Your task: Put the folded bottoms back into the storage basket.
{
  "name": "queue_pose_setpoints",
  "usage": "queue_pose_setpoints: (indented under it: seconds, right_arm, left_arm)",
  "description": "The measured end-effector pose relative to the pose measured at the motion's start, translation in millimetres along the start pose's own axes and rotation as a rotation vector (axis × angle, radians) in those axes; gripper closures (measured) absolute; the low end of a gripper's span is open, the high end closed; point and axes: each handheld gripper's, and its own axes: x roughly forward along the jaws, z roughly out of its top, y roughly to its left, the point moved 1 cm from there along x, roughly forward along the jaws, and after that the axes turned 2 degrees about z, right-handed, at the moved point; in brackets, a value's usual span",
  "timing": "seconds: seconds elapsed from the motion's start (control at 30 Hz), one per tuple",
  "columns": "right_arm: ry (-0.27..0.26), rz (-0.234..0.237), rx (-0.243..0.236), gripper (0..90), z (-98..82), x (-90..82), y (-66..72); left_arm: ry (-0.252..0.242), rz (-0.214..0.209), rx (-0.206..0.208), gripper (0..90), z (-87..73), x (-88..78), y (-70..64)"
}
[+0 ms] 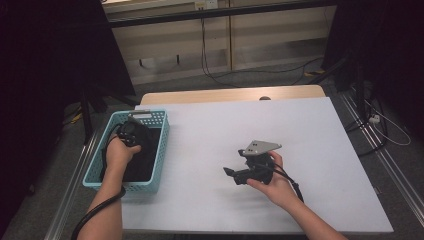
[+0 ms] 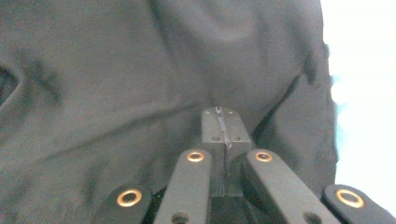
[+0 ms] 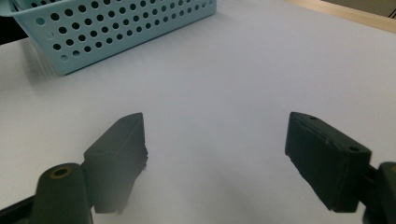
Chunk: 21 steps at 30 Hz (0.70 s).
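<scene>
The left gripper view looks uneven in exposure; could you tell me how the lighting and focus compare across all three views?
Left gripper view: dark cloth dim and soft, right edge blown white. Right gripper view: bright, near jaws slightly blurred, basket sharp. High view: table well lit, surroundings dark.

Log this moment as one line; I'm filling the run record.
left gripper: shut, in basket at dark cloth | right gripper: open, empty, over white table

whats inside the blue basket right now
A dark cloth fills the blue basket, and the left gripper is down in it, shut against the fabric. Whether it has pinched a fold cannot be told. Anything under the cloth is covered.
</scene>
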Motion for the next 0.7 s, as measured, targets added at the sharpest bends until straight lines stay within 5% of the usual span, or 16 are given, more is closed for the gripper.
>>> queue_pose_setpoints:
  seconds: [0.2, 0.37, 0.53, 0.7]
  right_arm:
    - [-0.002, -0.012, 0.005, 19.8, -2.8, -6.7, -4.8]
    - [0.001, -0.022, 0.003, 19.7, -5.9, -12.9, -8.9]
    - [0.001, -0.028, 0.014, 19.7, -11.5, -22.1, -11.7]
    - [0.001, -0.051, 0.018, 19.8, -18.9, -35.2, -16.3]
  left_arm:
    - [-0.021, 0.027, 0.004, 81.5, -5.8, -12.0, 5.6]
    - [-0.055, 0.024, 0.000, 61.7, -0.6, -25.2, -0.4]
    - [-0.127, 0.048, 0.044, 41.1, 8.1, -40.4, -13.8]
    - [-0.161, 0.003, 0.068, 32.1, 13.8, -51.7, -33.3]
